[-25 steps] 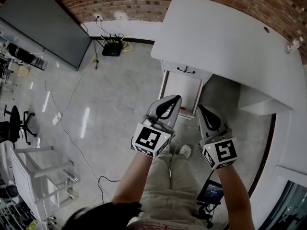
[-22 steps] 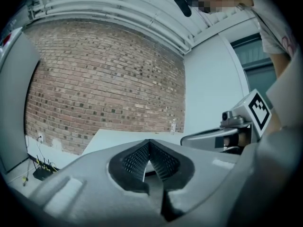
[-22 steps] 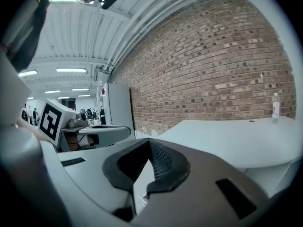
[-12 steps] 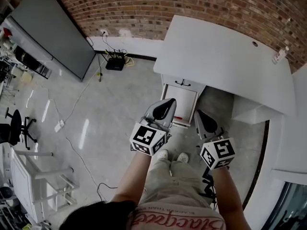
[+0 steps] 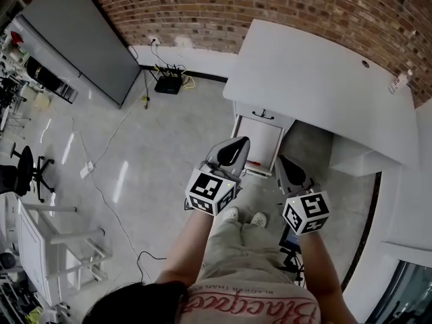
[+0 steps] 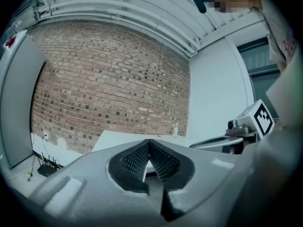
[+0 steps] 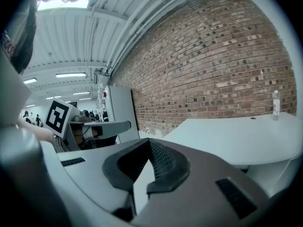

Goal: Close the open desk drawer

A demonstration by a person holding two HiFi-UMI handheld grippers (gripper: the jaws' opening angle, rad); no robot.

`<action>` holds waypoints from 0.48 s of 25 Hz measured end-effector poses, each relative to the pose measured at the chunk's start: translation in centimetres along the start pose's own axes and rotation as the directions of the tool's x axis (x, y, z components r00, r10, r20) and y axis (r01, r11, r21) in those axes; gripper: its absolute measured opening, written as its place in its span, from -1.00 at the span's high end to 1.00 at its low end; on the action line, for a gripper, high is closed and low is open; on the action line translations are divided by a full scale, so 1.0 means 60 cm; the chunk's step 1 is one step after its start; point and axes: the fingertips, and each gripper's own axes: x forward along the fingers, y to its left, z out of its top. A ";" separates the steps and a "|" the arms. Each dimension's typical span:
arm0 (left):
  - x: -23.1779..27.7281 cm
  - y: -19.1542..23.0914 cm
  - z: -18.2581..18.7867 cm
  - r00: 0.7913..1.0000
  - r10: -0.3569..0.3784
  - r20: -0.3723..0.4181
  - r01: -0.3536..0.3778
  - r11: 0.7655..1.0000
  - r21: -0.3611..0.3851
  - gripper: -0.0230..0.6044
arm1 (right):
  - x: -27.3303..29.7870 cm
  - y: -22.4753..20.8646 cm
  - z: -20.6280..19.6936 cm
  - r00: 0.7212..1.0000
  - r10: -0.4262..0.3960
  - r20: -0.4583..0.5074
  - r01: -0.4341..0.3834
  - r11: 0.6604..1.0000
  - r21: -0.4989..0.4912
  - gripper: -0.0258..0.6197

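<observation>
Under the white desk (image 5: pixel 317 79), a white drawer (image 5: pixel 266 140) stands pulled out, below a shut drawer front with a black handle (image 5: pixel 263 114). My left gripper (image 5: pixel 241 142) is shut and empty; in the head view its tip overlaps the open drawer's near left corner. My right gripper (image 5: pixel 281 160) is also shut and empty, just right of the drawer's front edge. Both gripper views look level over the desk top (image 7: pixel 236 131) at the brick wall, so both grippers hang well above the drawer. In those views the left gripper (image 6: pixel 150 142) and right gripper (image 7: pixel 148 141) show their jaws meeting at the tips.
A small bottle (image 5: pixel 397 81) stands near the desk's right end. A router with cables (image 5: pixel 169 85) lies by the wall, beside a grey panel (image 5: pixel 81 39). A white rack (image 5: pixel 47 248) and an office chair (image 5: pixel 23 171) stand at left. My shoes (image 5: pixel 243 216) are on the floor.
The head view has pulled back slightly, so the desk and drawer look smaller. Both grippers stay shut, side by side near the drawer's front. The drawer stays open.
</observation>
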 end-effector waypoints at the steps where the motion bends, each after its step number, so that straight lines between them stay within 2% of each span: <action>1: 0.001 0.002 -0.010 1.000 -0.001 -0.007 0.001 1.000 -0.009 0.91 | 0.006 -0.002 -0.008 1.000 0.001 -0.009 -0.001 1.000 0.004 0.89; 8: 0.011 0.019 -0.110 0.997 -0.028 -0.075 0.023 0.998 -0.062 0.91 | 0.051 -0.016 -0.080 0.998 -0.019 -0.063 0.021 0.999 0.024 0.89; 12: 0.022 0.034 -0.179 0.992 -0.022 -0.120 0.011 0.996 -0.088 0.91 | 0.069 -0.032 -0.148 0.990 -0.036 -0.138 0.039 0.999 0.026 0.89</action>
